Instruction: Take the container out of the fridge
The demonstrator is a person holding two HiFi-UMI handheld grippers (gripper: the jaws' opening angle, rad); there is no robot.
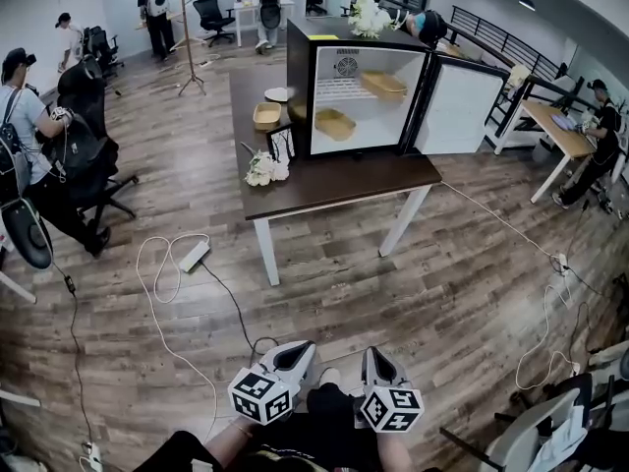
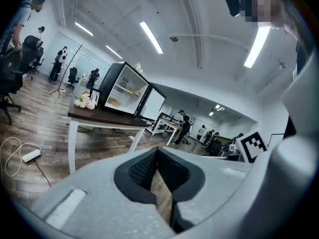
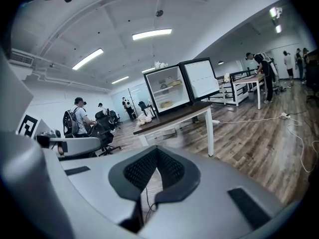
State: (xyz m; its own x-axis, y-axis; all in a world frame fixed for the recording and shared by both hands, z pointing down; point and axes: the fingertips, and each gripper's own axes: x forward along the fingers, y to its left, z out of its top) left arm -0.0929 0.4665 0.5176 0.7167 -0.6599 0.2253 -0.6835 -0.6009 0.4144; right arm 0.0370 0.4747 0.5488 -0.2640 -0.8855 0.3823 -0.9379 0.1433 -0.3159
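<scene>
A small black fridge [image 1: 344,77] stands on a dark-topped table [image 1: 334,183] with its door [image 1: 460,106] swung open to the right. Inside it, one tan container [image 1: 383,85] lies on the upper shelf and another [image 1: 335,124] on the lower level. Both grippers are far from the table, low over the floor near the person's legs. My left gripper [image 1: 301,350] is shut with nothing in it, and so is my right gripper [image 1: 377,356]. The fridge [image 2: 124,88] shows small in the left gripper view and the fridge [image 3: 172,91] likewise in the right gripper view.
A third tan container [image 1: 266,116], a plate [image 1: 278,94], a picture frame [image 1: 283,144] and white flowers [image 1: 265,169] sit on the table left of the fridge. Cables and a power strip [image 1: 194,256] lie on the wood floor. Office chairs [image 1: 84,165] and people are at the left.
</scene>
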